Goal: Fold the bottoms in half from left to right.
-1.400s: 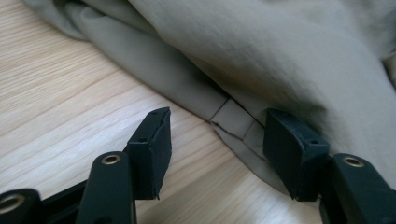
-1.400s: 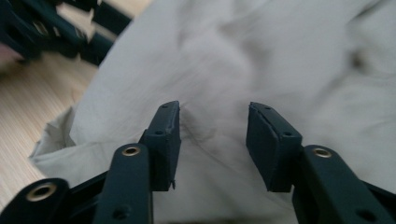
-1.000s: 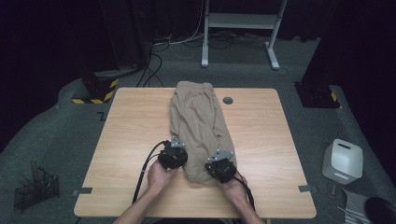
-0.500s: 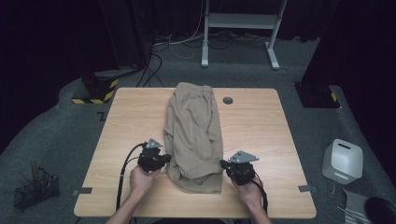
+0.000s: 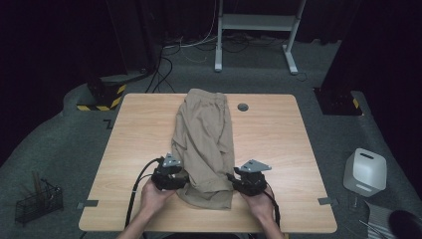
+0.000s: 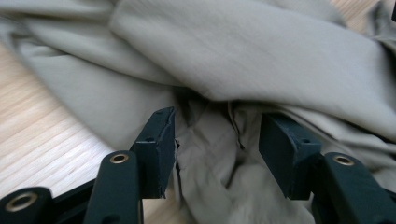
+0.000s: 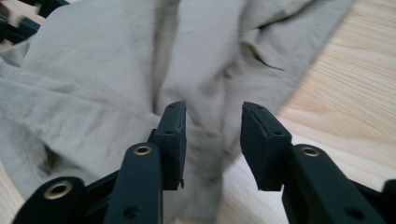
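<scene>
Khaki trousers [image 5: 205,134] lie folded lengthwise down the middle of the wooden table [image 5: 278,149], with the hem end near me. My left gripper [image 5: 183,178] sits at the left of that near end. Its jaws have just been opening, and loose cloth [image 6: 219,154] lies between the pads without being pressed. At the right of the near end is my right gripper [image 5: 234,180]. Its jaws have also just been opening, standing apart over a fold of cloth [image 7: 205,70] that they do not pinch. Seen close, the left gripper [image 6: 217,126] and the right gripper [image 7: 212,116] are both open.
A round cable hole [image 5: 243,106] sits in the tabletop beyond the trousers. On the floor are a white box-like device [image 5: 366,172] at the right, a wire basket [image 5: 37,201] at the left, a yellow-black striped base [image 5: 99,97] and a desk frame [image 5: 259,22] behind.
Both grippers drew apart and back toward the near edge, spreading the trousers' near end. Their jaws, shut on the cloth before, now stand open and have let it go.
</scene>
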`<state>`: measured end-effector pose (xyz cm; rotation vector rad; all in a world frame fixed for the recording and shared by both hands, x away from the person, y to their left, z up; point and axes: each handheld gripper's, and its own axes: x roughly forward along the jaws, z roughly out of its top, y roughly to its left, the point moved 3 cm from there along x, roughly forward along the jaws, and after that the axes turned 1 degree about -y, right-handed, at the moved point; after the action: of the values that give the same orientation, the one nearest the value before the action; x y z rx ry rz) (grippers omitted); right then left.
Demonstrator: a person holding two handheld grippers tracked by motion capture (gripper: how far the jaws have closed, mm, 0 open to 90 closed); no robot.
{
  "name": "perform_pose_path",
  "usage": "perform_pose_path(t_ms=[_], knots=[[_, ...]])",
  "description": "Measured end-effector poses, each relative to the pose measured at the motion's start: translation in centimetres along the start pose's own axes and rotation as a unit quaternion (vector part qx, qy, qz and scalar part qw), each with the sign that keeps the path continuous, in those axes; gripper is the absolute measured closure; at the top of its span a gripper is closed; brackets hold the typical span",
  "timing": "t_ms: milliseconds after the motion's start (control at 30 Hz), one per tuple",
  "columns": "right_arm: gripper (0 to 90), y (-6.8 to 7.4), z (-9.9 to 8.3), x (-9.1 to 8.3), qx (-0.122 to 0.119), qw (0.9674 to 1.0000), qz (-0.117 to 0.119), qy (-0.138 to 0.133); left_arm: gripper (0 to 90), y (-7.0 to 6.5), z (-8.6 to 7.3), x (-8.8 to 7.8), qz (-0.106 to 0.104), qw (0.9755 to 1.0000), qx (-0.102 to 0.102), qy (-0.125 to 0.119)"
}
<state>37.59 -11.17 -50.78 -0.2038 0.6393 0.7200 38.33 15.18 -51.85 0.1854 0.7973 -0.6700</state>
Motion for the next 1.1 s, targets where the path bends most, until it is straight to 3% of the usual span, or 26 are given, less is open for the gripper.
perform_pose_path(t_ms=[67, 167, 233, 300, 367, 533, 700, 767, 833, 933, 1033, 1100], knots=[[62.8, 0.3, 0.1, 0.8, -0.005, 0.9999, 0.006, 0.013, 44.8, -0.2, 0.2, 0.7, -0.001, 1.0, 0.005, 0.001], [80.4, 0.6, -0.3, 1.7, -0.008, 0.999, 0.02, 0.038, 50.7, -0.7, 0.4, 0.7, -0.004, 0.9998, 0.012, -0.013], [88.9, 0.7, -0.5, 1.8, -0.01, 0.9988, 0.023, 0.043, 63.9, -0.6, 0.7, 0.6, -0.015, 0.9997, -0.001, -0.02], [89.6, 0.5, -0.5, 1.8, -0.008, 0.9987, 0.023, 0.045, 76.2, -0.3, 0.9, 0.4, -0.029, 0.9991, -0.017, -0.025], [89.8, 0.4, -0.2, 1.5, -0.011, 0.9989, 0.02, 0.042, 88.8, -0.3, 1.1, 0.0, -0.027, 0.9994, -0.006, -0.022], [89.9, -0.1, 0.3, 0.5, -0.01, 0.9996, 0.015, 0.021, 89.9, -0.7, 1.5, -1.8, -0.015, 0.9994, 0.011, -0.028], [89.8, -0.4, 0.2, -0.4, -0.008, 0.9999, 0.005, 0.014, 89.9, -0.2, 1.2, -5.7, 0.012, 0.9985, 0.035, -0.041], [89.8, -0.5, 0.0, -0.5, -0.008, 0.9999, 0.001, 0.015, 89.8, 0.7, 0.4, -7.5, 0.012, 0.9983, 0.022, -0.053], [89.8, -0.5, -0.2, -0.4, -0.007, 0.9999, 0.004, 0.014, 89.5, 1.3, -0.9, -8.5, 0.025, 0.9985, 0.017, -0.046], [89.7, 0.1, -0.5, 0.2, -0.014, 0.9995, 0.01, 0.026, 88.4, 1.6, -2.2, -8.0, 0.039, 0.9988, 0.015, -0.025], [87.8, 0.6, -0.7, 0.6, -0.016, 0.9993, 0.022, 0.027, 73.2, 2.2, -2.8, -7.6, 0.028, 0.9988, -0.017, -0.038], [83.6, 0.7, -0.7, 0.6, -0.014, 0.9993, 0.024, 0.024, 62.9, 2.6, -2.6, -7.7, 0.031, 0.9978, -0.034, -0.047]])
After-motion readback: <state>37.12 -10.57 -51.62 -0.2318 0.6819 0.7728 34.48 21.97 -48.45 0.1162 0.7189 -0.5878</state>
